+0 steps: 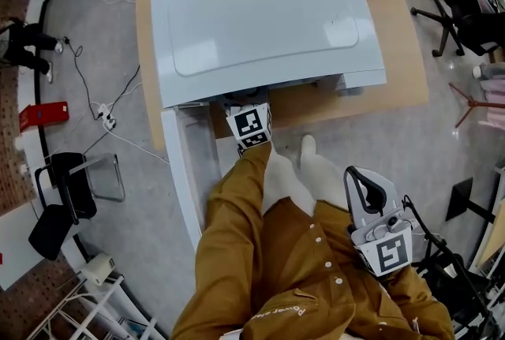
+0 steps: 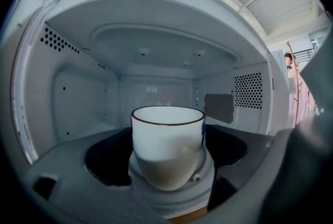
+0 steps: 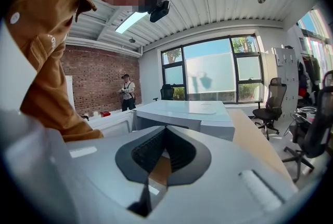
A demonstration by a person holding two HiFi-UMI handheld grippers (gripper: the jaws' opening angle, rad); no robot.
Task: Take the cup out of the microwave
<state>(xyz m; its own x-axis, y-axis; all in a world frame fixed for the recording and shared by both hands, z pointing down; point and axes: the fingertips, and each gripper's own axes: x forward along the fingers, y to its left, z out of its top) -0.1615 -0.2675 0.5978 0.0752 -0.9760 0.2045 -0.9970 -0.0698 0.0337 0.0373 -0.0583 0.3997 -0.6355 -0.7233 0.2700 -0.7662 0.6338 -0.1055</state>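
The white microwave (image 1: 268, 23) stands on a wooden table (image 1: 398, 31), its door (image 1: 185, 173) swung open toward me. My left gripper (image 1: 249, 128) reaches into the cavity; only its marker cube shows in the head view. In the left gripper view a white cup (image 2: 167, 140) with a dark rim stands upright on the pale turntable, between the wide jaws of the left gripper (image 2: 167, 163). Dark gaps show on both sides of the cup. My right gripper (image 1: 361, 182) hangs by my hip, away from the microwave. The right gripper (image 3: 165, 137) has its ribbed pads meeting, with nothing between them.
Office chairs (image 1: 450, 15) stand to the right of the table, and a black chair (image 1: 67, 196) sits at the left. Cables and a power strip (image 1: 104, 116) lie on the floor beside a red box (image 1: 41, 116). A person (image 3: 126, 92) stands far off by the brick wall.
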